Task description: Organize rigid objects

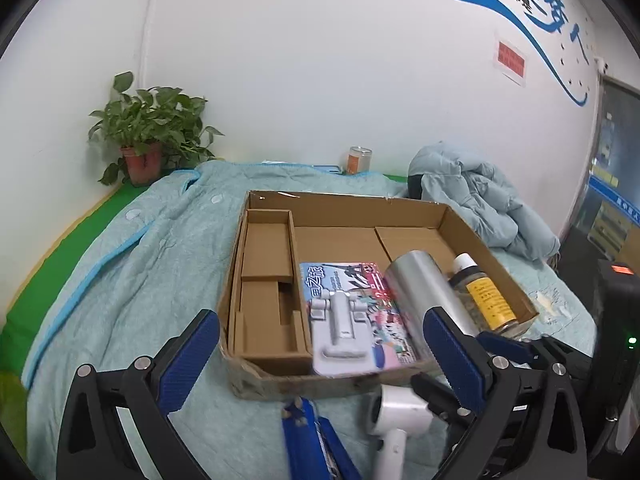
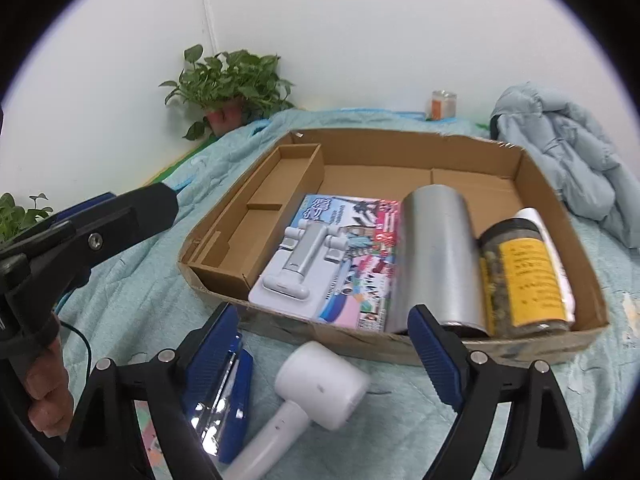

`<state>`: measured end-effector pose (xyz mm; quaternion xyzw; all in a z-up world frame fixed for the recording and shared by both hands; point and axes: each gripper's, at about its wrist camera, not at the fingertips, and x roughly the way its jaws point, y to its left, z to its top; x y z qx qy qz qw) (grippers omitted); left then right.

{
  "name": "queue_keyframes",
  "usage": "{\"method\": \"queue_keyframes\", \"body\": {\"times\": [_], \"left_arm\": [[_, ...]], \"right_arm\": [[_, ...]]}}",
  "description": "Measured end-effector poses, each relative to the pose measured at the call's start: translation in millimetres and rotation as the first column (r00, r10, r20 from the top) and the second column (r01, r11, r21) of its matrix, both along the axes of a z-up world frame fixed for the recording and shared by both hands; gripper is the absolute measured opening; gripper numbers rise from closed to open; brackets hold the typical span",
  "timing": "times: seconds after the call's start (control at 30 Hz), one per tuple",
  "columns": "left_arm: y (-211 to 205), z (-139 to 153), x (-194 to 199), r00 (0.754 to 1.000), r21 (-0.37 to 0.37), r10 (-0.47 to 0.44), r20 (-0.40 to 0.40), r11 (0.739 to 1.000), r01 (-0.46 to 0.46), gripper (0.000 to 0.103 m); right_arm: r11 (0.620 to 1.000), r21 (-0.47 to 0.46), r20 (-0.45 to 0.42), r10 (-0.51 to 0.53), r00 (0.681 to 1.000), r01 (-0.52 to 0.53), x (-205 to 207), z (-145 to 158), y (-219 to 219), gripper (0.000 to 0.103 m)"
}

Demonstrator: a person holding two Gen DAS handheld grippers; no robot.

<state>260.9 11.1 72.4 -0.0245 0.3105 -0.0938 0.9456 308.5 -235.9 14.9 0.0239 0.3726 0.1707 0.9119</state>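
Note:
An open cardboard box (image 1: 340, 202) (image 2: 400, 140) with a divided left part lies on the teal quilt. Inside it a white folding stand (image 1: 340, 328) (image 2: 304, 256) rests on a colourful booklet (image 1: 360, 278) (image 2: 360, 216), beside a silver cylinder (image 1: 420, 284) (image 2: 436, 256) and a yellow-labelled jar (image 1: 486, 300) (image 2: 524, 276). On the quilt before the box lie a blue stapler (image 1: 312, 440) (image 2: 224, 392) and a white handled device (image 1: 396, 408) (image 2: 320, 384). My left gripper (image 1: 320, 320) (image 2: 120, 220) is open and empty above the box's near edge. My right gripper (image 2: 322, 312) is open over the white device, apart from it.
A potted plant (image 1: 148, 128) (image 2: 232, 76) and an orange can (image 1: 358, 160) (image 2: 442, 104) stand by the white wall. A pale blue jacket (image 1: 472, 196) (image 2: 568, 148) is heaped right of the box. A black device (image 1: 616, 320) stands at the far right.

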Motion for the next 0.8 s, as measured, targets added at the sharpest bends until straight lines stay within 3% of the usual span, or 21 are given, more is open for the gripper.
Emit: {"method": "queue_keyframes", "body": {"times": [0.23,0.33,0.43,0.53,0.63,0.8], "left_arm": [[-8.5,-6.8,-29.1,0.999,-0.005,0.043,0.007,0.999,-0.043,0.102],[-14.4,-10.1,-35.7,0.999,-0.001,0.053,0.0,0.999,-0.053,0.102],[-20.4,-11.1,-36.9,0.998,0.006,0.058,0.01,0.998,-0.058,0.102],[-29.7,-19.0,-24.7,0.998,0.023,0.058,0.019,0.998,-0.059,0.102],[-41.9,-40.3,-3.3,0.998,0.017,0.057,0.01,0.998,-0.057,0.102],[-63.2,-79.8,32.0,0.998,0.047,0.068,-0.007,0.997,-0.067,0.102]], "right_arm": [[0.997,-0.036,0.096,-0.061,0.993,0.065,-23.0,4.0,-27.2,0.087],[0.994,-0.009,0.115,-0.104,0.988,0.106,-26.3,3.7,-46.9,0.087],[0.992,0.02,0.209,-0.128,0.969,0.126,-33.9,5.4,-63.1,0.088],[0.991,0.007,0.28,-0.132,0.951,0.136,-28.2,-5.2,-72.7,0.094],[0.99,-0.002,0.31,-0.133,0.941,0.14,-12.3,-20.3,-82.6,0.094],[0.985,-0.038,0.291,-0.15,0.945,0.168,12.9,-43.6,-87.2,0.094]]}}
